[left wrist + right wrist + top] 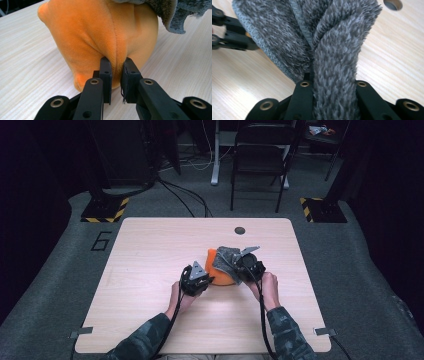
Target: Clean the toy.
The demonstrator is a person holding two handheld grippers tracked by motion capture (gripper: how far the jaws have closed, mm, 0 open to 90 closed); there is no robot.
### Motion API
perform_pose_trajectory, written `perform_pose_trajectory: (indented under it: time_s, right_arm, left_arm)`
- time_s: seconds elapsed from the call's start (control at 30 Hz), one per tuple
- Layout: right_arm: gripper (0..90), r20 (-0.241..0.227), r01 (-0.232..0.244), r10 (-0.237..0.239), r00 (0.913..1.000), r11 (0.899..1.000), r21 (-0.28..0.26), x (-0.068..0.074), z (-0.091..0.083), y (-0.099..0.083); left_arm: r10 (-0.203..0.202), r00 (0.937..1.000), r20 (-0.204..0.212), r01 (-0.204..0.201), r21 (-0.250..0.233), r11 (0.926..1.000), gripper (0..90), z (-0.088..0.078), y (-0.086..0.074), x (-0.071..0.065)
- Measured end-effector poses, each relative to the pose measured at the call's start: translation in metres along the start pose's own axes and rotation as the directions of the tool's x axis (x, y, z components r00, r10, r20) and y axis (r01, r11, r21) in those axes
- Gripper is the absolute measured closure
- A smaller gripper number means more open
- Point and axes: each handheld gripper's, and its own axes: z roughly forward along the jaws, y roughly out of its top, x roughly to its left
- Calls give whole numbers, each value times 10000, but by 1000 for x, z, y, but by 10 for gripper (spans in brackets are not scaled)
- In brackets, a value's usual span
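An orange plush item (218, 270) rests at the middle of the wooden table (150, 250), with a grey fuzzy cloth (226, 257) draped over its top. My left gripper (210, 281) comes at it from the near left. In the left gripper view its jaws (117, 65) are pinched on a fold of the orange plush (100, 32) near its base. My right gripper (239, 266) is at the right side of the pile. In the right gripper view its jaws (333, 83) are shut on a bunched strip of the grey cloth (294, 32), which hides the fingertips.
A round hole (239, 230) is cut in the table's far side, beyond the pile. A dark folding chair (260, 155) and cables stand on the floor behind the table. The person's forearms (150, 335) lie over the near edge.
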Motion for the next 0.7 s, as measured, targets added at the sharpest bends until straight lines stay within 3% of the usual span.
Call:
perform_pose_trajectory:
  time_s: [0.33,0.43,0.57,0.63,0.7]
  right_arm:
    - [783,-96,-842,854,9963,9927,861,-24,19,-16]
    - [781,-702,-1463,1540,9856,9837,1045,-37,28,-25]
    - [781,-568,-1801,1934,9795,9662,1843,-47,47,-38]
    - [780,-881,-2104,2287,9695,9610,1793,-50,49,-41]
    - [781,-777,-2179,2346,9690,9594,1791,-53,44,-39]
  left_arm:
    - [-137,9998,109,138,-50,9999,794,1,-2,3]
    - [-189,9996,196,189,-28,9998,793,1,-3,5]
    - [-218,9995,222,217,54,9997,790,0,-5,7]
    - [-273,9993,238,273,23,9996,788,0,-5,8]
    - [-290,9993,245,290,-3,9996,787,0,-5,8]
